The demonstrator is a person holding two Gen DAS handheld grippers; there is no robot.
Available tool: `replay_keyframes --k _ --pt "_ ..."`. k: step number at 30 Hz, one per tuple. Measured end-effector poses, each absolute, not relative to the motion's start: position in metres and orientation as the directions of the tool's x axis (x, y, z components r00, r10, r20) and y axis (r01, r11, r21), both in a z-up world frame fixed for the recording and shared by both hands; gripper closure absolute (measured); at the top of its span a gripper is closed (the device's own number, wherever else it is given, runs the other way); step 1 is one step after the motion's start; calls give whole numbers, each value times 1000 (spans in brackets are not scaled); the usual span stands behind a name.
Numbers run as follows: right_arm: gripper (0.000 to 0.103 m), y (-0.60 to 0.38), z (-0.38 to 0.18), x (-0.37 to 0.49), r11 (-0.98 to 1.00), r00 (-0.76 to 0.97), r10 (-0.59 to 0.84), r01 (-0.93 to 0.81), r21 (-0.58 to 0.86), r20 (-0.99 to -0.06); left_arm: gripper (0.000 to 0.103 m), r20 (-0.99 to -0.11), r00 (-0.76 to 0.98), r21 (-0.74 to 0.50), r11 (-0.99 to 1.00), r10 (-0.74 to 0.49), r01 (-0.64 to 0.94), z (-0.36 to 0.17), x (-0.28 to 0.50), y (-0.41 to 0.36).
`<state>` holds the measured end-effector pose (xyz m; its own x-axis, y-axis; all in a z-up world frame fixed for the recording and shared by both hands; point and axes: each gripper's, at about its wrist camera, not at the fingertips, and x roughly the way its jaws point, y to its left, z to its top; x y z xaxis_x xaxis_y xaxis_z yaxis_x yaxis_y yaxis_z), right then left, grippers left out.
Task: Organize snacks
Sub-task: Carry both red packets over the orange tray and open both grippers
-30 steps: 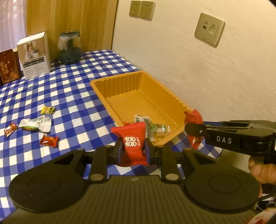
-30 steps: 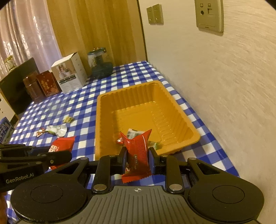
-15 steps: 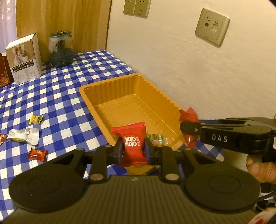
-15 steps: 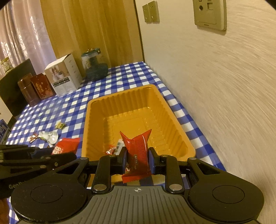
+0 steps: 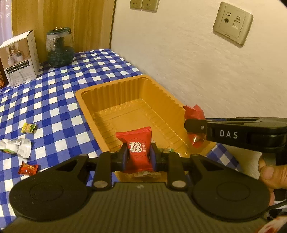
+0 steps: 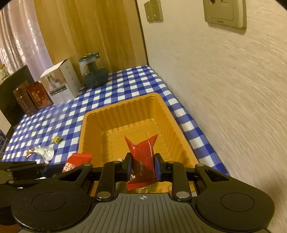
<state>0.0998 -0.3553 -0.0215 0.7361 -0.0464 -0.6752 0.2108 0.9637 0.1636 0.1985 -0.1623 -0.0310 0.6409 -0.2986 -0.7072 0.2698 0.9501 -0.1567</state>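
both wrist views look forward, close over the orange tray (image 5: pixel 89 95).

- Checked tablecloth (image 5: pixel 53 100): blue and white squares, covering the table up to the wall.
- White carton (image 5: pixel 18 59): upright at the far end of the table, product photo on its front face.
- Glass jar (image 5: pixel 60 47): dark contents, dark lid, just beside the carton on its wall side.
- Two dark red boxes (image 6: pixel 33 98): upright, side by side, left of the carton in the right wrist view.
- Wall socket plate (image 5: pixel 232 23): beige, mounted high on the textured white wall (image 5: pixel 179 53).
- Pair of switch plates (image 5: pixel 144 5): higher on the same wall, near the corner.
- Wood panel (image 6: pixel 89 32): behind the jar.
- Pale curtain (image 6: pixel 19 39): left of the panel.
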Motion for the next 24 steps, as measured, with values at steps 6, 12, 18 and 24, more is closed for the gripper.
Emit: replay_keyframes --k 6,12,18,24 --pt "77 -360 -25 102 959 733 -50 225 172 -679 70 -704 649 -115 948 -288 295 -38 207 -170" --pt "77 -360 -28 101 957 728 -48 228 177 -683 70 -704 658 -127 960 -265 251 -42 201 -152" --pt "77 -355 -30 102 958 725 -34 220 185 -687 68 -703 668 -148 969 -243 197 -41 188 -129" --pt "77 -351 -28 107 958 735 -20 209 197 -678 68 -698 675 -158 971 -239 180 -38 181 -119"
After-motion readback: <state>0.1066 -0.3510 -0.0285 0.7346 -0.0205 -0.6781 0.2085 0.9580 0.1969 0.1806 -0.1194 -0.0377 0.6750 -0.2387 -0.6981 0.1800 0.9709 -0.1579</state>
